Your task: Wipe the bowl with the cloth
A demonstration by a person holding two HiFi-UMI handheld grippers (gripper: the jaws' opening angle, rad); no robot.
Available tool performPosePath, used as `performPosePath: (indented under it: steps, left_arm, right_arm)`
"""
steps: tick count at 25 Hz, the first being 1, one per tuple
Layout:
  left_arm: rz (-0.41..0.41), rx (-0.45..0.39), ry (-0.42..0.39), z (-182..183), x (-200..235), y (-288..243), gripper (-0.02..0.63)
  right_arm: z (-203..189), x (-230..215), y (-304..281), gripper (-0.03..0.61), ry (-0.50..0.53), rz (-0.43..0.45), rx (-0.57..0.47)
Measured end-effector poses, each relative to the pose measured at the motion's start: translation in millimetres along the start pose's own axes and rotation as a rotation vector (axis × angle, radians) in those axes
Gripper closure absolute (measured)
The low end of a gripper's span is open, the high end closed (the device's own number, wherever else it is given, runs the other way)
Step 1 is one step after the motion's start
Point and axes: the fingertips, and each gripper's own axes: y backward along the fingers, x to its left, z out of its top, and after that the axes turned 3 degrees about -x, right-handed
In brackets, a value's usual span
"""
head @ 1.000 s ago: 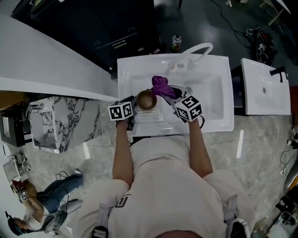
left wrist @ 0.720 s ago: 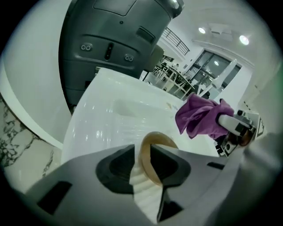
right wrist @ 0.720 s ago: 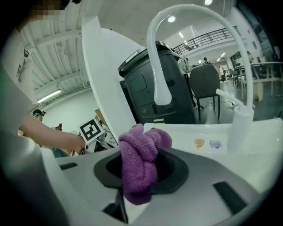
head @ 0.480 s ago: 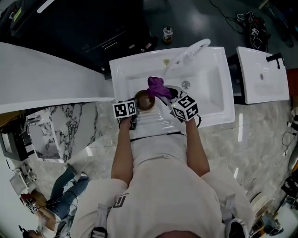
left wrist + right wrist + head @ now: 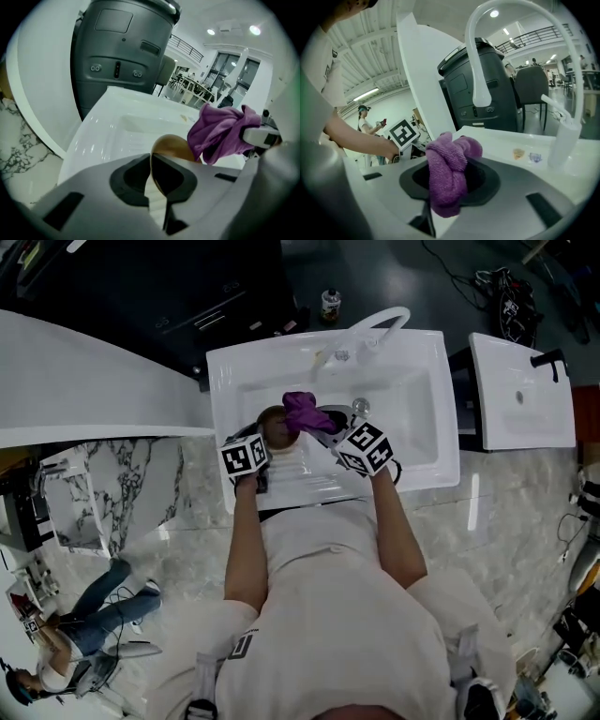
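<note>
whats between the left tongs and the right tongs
The bowl, held by the left tongs, then the cloth, held by the right tongs; the head view shows both.

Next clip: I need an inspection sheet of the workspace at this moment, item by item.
Surface: white sink with ribbed drainer, faucet at its back.
Job's things: brown bowl held above the drainer; purple cloth bunched, apparently against the bowl's rim.
Clutter: small bottle behind the sink.
Grippers: left gripper shut on the bowl's rim; right gripper shut on the cloth.
Cables: tangle of cables on the dark floor, far right.
Surroundings: second basin to the right; grey bin beyond the sink; person at lower left.
</note>
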Motion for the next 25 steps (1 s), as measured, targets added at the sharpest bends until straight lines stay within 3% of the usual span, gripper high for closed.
performPosePath:
  steps: [4,7,11,14,16,25]
  left_arm:
    - [0.023,-0.093,-0.05,17.3,-31.4,5.3,0.592]
    - [0.049,-0.145,-0.138,31.5,-56.8,16.1,0.592]
    - [0.051,-0.209,-0.223,41.5,-89.0,31.3,0.592]
    - [0.042,-0.212,-0.301,36.3,-107.4,35.9,0.592]
    - [0.034,-0.2,-0.338,33.8,-110.2,36.1,0.592]
    - [-0.009,-0.179,-0.482,41.4,-120.1,35.4,0.592]
  right_arm:
    - [-7.7,14.4,4.7,0.474,0.124,0.091,0.072]
    - [-19.0,20.4,1.0,0.474,0.258,0.098,0.183]
    - [-41.2,25.6,-8.0,0.474,0.576,0.073,0.374]
    - [-54.6,30.6,-17.3,0.474,0.79,0.056,0.468]
    - [-56.1,29.0,-20.9,0.474,0.83,0.038,0.478]
    - [-32.5,1.2,-20.6,0.469,0.765,-0.129,0.391]
